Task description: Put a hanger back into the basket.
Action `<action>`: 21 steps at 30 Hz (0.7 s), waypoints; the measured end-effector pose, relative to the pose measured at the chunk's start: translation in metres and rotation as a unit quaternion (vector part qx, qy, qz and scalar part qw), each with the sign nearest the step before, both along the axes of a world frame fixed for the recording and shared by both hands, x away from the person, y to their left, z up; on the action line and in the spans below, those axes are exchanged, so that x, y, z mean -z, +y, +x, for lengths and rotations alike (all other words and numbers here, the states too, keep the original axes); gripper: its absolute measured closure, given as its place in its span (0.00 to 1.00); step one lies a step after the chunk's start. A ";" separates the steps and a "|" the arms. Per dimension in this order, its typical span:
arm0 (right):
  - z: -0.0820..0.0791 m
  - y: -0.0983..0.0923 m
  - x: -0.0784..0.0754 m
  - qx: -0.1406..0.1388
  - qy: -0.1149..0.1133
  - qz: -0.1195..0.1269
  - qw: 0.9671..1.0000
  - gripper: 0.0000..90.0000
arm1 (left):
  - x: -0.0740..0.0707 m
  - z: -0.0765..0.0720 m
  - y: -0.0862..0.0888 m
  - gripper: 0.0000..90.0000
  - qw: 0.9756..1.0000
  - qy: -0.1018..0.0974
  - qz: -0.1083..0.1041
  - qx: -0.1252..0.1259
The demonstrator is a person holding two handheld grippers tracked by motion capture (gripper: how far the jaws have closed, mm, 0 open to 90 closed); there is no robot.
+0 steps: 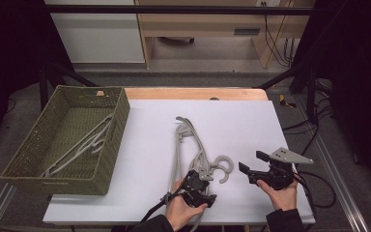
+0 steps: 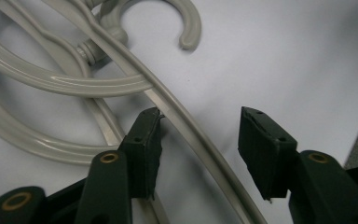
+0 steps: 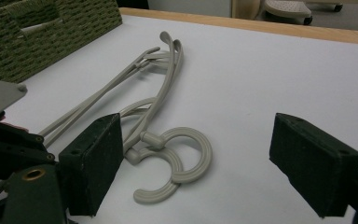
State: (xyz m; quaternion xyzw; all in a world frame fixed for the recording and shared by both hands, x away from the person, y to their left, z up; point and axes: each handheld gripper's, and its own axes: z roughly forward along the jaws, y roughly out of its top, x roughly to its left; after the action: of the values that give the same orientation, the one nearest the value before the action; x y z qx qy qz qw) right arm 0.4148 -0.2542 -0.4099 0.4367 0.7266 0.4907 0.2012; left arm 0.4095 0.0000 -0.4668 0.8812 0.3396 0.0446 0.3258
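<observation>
Left gripper view: hanger arm point(image 2: 186, 126) between fingers point(image 2: 144, 140).

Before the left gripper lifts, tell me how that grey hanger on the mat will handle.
The hangers look like thin moulded plastic, so probably light and fairly stiff, with some flex in the arm lying between the open fingers of the left gripper. Their smooth, glossy surface may slip. The two lie crossed with hooks overlapping, so lifting one will likely drag the other.
</observation>
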 end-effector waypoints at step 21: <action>-0.002 -0.004 -0.002 0.002 -0.005 0.003 1.000 0.20 | -0.021 -0.022 0.032 0.81 0.999 0.041 0.027 -0.009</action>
State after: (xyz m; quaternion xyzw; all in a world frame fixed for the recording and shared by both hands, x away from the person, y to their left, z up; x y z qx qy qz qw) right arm 0.4132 -0.2582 -0.4074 0.4365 0.7234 0.4944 0.2044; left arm 0.3877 0.0318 -0.4454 0.8876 0.3594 0.0204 0.2874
